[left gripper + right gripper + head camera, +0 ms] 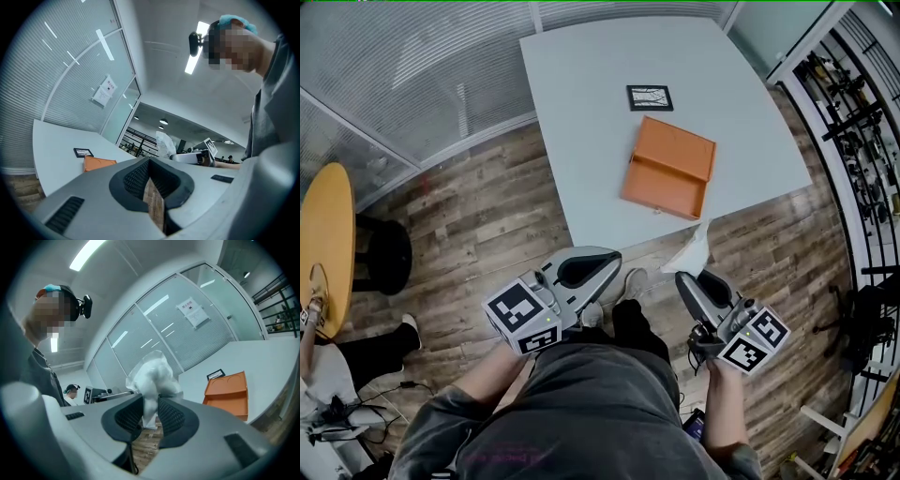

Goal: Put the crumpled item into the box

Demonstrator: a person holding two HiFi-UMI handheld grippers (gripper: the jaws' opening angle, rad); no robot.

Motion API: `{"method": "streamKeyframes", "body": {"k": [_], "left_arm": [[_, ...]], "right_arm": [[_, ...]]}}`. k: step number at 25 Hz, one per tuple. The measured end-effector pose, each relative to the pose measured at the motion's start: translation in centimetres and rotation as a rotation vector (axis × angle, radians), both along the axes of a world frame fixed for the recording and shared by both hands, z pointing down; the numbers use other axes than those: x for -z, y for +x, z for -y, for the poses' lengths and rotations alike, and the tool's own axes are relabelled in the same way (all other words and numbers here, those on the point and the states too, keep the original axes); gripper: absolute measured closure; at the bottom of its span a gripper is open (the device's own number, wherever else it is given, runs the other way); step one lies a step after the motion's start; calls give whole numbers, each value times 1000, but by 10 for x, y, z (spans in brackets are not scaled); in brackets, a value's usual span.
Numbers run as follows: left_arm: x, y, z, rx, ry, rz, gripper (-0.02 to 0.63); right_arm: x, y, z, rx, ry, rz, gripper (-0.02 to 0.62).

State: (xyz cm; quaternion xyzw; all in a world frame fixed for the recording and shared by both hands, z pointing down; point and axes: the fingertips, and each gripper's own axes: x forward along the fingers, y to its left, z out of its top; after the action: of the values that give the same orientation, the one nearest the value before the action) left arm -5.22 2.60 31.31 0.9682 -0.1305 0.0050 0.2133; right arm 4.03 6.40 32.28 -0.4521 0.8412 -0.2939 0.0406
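Observation:
A crumpled white item point(694, 251) sticks out from my right gripper point(682, 277), which is shut on its lower end. In the right gripper view the crumpled item point(152, 376) bulges above the black pads point(129, 416). Both grippers hang over the wooden floor, close to my body and short of the table's near edge. An orange box point(670, 167) lies open on the white table point(581, 112), just beyond the crumpled item; the box point(227, 392) holds nothing that I can see. My left gripper point(614, 261) is shut and holds nothing; its tips point(150, 164) meet.
A black-framed marker card point(650, 97) lies on the table behind the box. Glass partition walls point(412, 66) stand at the left. A round yellow table point(323, 244), a black stool point(384, 255) and a seated person point(328, 366) are at the far left. Black racks point(862, 122) line the right.

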Motion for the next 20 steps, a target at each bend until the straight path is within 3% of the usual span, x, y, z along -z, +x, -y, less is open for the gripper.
{"method": "streamKeyframes", "body": {"k": [11,20], "left_arm": [[-12,40,37,23,-17,32,594],[-20,90,75,64,-40,61,594]], "right_arm": [[-16,37,39,37,-24,31,502],[-26,88,79,77,-46,51,501]]}}
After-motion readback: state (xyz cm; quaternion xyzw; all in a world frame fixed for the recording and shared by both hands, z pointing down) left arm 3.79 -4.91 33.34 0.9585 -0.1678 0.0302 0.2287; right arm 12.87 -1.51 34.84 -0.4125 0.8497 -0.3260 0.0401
